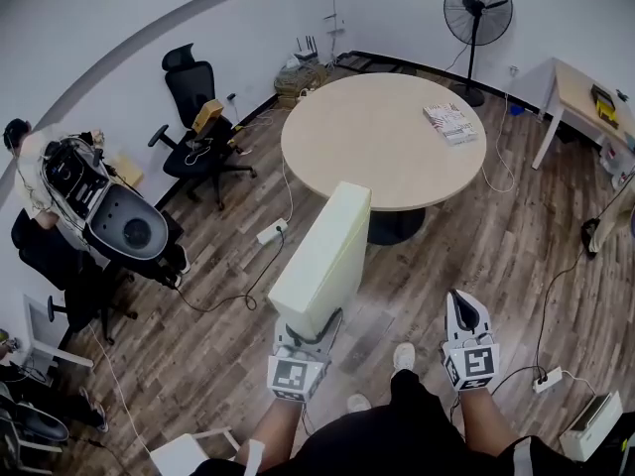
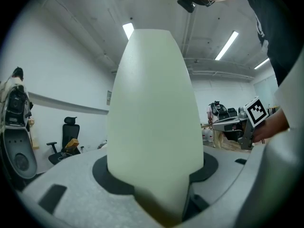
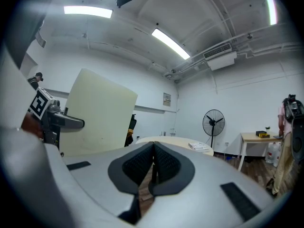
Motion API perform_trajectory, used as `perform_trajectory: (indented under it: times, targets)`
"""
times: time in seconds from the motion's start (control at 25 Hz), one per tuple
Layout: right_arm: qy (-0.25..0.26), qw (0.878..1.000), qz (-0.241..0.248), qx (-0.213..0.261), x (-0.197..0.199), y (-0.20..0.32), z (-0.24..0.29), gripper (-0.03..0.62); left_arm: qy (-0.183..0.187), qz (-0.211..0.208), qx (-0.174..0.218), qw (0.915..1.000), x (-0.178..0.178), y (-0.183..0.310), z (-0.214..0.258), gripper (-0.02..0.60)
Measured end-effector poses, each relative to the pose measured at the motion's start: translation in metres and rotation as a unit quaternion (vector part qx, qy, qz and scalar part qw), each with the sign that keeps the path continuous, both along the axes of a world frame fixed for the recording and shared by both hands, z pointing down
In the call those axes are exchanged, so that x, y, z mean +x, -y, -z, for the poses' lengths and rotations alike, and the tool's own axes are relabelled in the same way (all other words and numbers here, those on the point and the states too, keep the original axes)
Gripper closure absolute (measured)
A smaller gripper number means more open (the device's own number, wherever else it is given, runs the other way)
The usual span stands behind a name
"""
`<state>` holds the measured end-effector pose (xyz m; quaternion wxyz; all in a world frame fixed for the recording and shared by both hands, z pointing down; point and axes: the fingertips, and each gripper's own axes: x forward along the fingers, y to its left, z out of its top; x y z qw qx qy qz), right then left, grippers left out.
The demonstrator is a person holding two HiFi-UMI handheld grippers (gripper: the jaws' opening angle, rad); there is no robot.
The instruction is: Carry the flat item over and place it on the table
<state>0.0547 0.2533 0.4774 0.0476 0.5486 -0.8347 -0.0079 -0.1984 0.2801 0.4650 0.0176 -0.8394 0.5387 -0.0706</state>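
Observation:
A pale cream flat foam slab (image 1: 323, 261) stands on edge, held upright over the wooden floor, with my left gripper (image 1: 303, 350) shut on its lower end. In the left gripper view the slab (image 2: 154, 113) fills the middle, clamped between both pads. My right gripper (image 1: 466, 317) hangs beside it to the right, shut and empty; its dark pads (image 3: 164, 163) touch. From the right gripper view the slab (image 3: 97, 113) shows at left. The round beige table (image 1: 382, 139) lies just beyond the slab's top edge.
A stack of booklets (image 1: 449, 123) lies on the table's right side. A black office chair (image 1: 198, 127) stands to the left, a standing fan (image 1: 476, 13) at the back, a small desk (image 1: 585, 102) at right. Cables and a power strip (image 1: 270, 232) cross the floor.

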Motion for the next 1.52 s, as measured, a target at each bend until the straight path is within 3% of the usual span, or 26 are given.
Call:
perform_trajectory:
  times: [0.52,0.92,1.24,1.52]
  targets:
    - [-0.024,0.998,0.019,0.053,0.061,0.142,0.035,0.595,0.000,0.034,-0.007,0.9994,0.059,0.129,0.006,0.307]
    - [-0.029,0.997,0.037,0.056,0.101,0.214,0.035,0.596,0.000,0.064,-0.007,0.9979,0.092,0.181,0.006,0.311]
    - [0.020,0.999,0.028,0.017,0.111,0.266,0.016,0.596,-0.010,0.066,-0.016,0.9976,0.093,0.225,-0.006,0.311]
    - [0.019,0.999,0.039,-0.002,0.091,0.313,0.006,0.596,-0.016,0.062,-0.026,0.9976,0.080,0.277,-0.016,0.311]
